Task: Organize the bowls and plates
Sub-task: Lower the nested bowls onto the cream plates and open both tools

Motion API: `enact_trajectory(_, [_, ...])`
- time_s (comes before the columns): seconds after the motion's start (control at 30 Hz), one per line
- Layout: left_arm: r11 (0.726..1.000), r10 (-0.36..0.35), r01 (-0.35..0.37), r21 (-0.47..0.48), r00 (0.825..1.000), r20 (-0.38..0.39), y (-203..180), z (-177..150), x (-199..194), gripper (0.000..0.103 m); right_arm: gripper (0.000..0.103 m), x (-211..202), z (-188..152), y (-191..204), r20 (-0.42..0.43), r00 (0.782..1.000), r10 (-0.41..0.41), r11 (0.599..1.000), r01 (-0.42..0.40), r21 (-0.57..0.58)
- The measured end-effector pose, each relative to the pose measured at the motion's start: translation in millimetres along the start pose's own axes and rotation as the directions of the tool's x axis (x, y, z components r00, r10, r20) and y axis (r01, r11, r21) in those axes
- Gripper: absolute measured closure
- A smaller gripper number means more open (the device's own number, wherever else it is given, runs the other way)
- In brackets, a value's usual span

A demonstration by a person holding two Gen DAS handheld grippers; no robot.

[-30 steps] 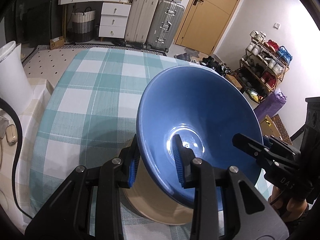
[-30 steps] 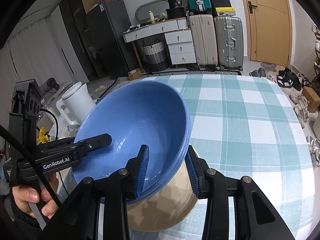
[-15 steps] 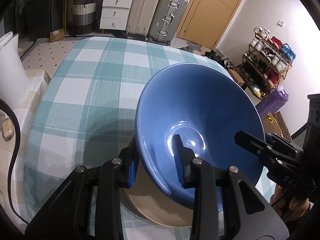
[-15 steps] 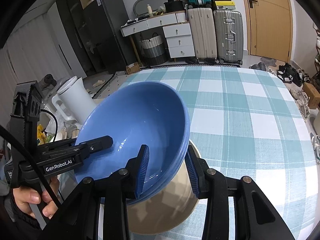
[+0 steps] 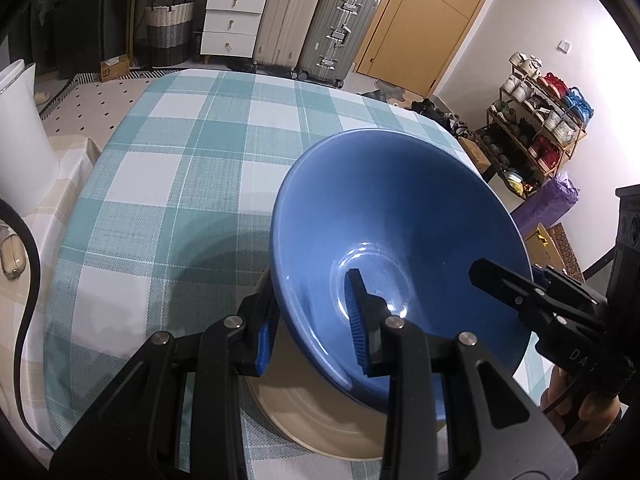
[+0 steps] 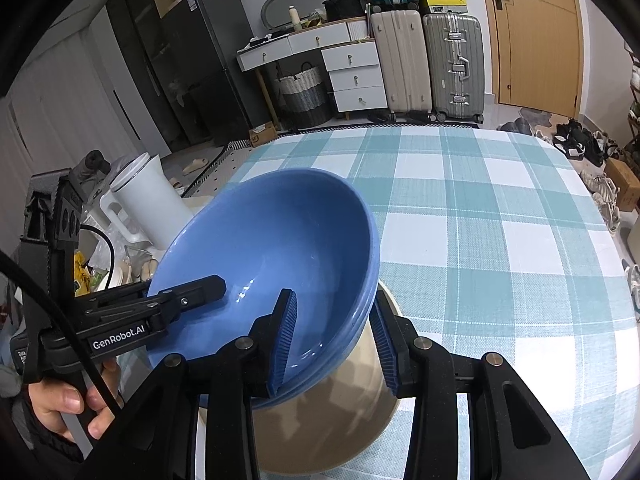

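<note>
moved: blue bowl (image 5: pixel 400 216) sits lower than a second ago, closer over the beige plate (image 5: pixel 320 428); more plate face shows under its near side; both grips unchanged
left gripper (image 5: pixel 312 320): narrow, clamped on the bowl's rim; one pad inside the bowl, one on the outer wall
right gripper (image 6: pixel 332 340): narrow, clamped on the opposite rim; one pad inside, one outside
left gripper in right view: finger reaches into the bowl from the rim's left side (image 6: pixel 188 292); hand (image 6: pixel 68 404) grips the handle, black cable runs past it
right gripper in left view: finger tip (image 5: pixel 500 280) over the bowl's right rim, handle behind it
bowl: deep, glossy, tilted, mouth turned toward the far edge of the desk; stepped edges at the rim in the right view, looks like more than one bowl nested, count unclear
bowl contact: cannot tell whether its base touches the plate
plate: flat on the desk, near edge, directly under the bowl
desk (image 6: pixel 500 220): teal-and-white check cloth, bare past the bowl to the far edge
off left edge: white kettle (image 6: pixel 144 196) on a beige-check surface, black cable (image 5: pixel 24 300) beside it
background: white drawers (image 5: pixel 232 16), woven basket (image 5: pixel 170 28), two suitcases (image 5: pixel 316 28), wooden door (image 5: pixel 424 20), shoe rack (image 5: pixel 540 128) at the right wall
</note>
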State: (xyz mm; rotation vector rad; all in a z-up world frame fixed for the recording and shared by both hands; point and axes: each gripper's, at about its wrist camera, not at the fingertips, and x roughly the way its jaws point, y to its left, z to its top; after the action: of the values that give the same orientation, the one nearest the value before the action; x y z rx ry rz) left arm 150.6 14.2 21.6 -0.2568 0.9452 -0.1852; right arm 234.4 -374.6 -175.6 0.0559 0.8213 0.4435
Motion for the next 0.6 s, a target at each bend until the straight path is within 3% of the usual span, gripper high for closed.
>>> enact_trajectory(0.23, [1.000, -0.019, 0.019, -0.012, 1.000, 0.002, 1.2, 1.7, 1.6, 0.075, 0.061, 0.1, -1.8, -0.5, 0.003, 1.000, 0.004, 1.000, -0.004, 0.003])
enact_trajectory(0.53, [1.000, -0.020, 0.020, -0.004, 1.000, 0.018, 0.5, 0.2, -1.1, 0.074, 0.051, -3.0, -3.2, -1.3, 0.009, 0.999, 0.038, 0.999, -0.038, -0.011])
enact_trajectory(0.6, [1.000, 0.019, -0.019, 0.006, 1.000, 0.022, -0.3, -0.4, -3.8, 0.070, 0.037, -4.0, -3.1, -2.4, 0.011, 0.999, 0.041, 0.999, -0.041, -0.010])
